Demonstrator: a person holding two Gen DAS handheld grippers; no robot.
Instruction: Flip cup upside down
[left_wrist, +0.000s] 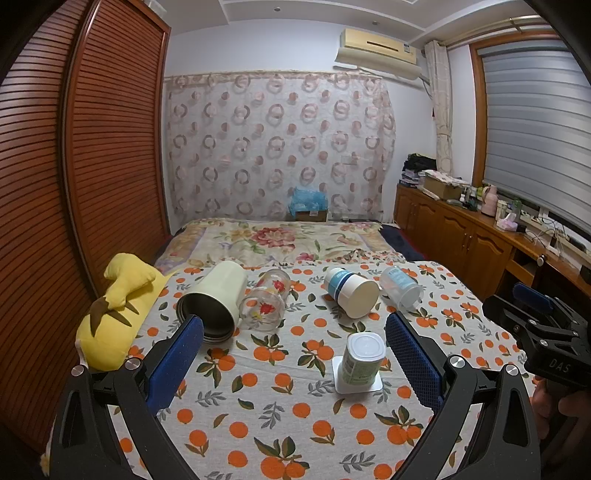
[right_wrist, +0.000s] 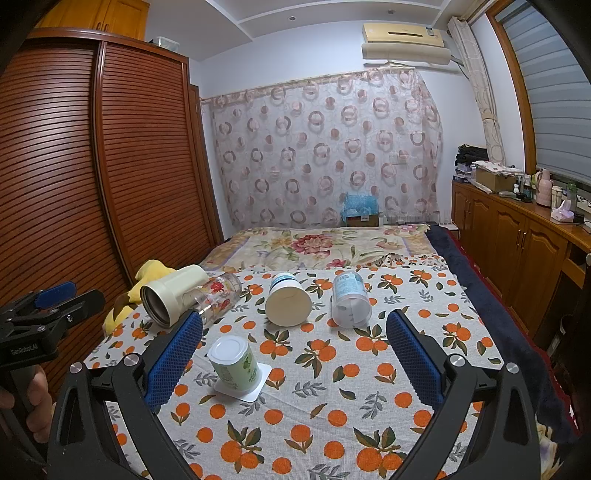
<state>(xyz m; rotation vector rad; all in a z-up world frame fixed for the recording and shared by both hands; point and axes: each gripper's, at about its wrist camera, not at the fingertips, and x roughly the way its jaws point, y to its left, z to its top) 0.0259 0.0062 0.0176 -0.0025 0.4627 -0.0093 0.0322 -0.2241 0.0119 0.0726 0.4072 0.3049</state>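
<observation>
A small green-and-white cup (left_wrist: 361, 357) stands upside down on its square white rim on the orange-print cloth; it also shows in the right wrist view (right_wrist: 234, 363). Behind it several cups lie on their sides: a cream steel-lined tumbler (left_wrist: 214, 297) (right_wrist: 171, 293), a flowered glass (left_wrist: 266, 299) (right_wrist: 218, 295), a white-and-blue cup (left_wrist: 351, 291) (right_wrist: 288, 300) and a clear plastic cup (left_wrist: 400, 286) (right_wrist: 350, 299). My left gripper (left_wrist: 295, 325) is open and empty above the cloth. My right gripper (right_wrist: 293, 325) is open and empty; its body shows at the right of the left wrist view (left_wrist: 535, 325).
A yellow plush toy (left_wrist: 114, 314) lies at the cloth's left edge beside a brown slatted wardrobe (left_wrist: 92, 166). A floral blanket (left_wrist: 280, 238) covers the bed beyond the cups. A wooden cabinet (left_wrist: 461, 232) with clutter runs along the right wall.
</observation>
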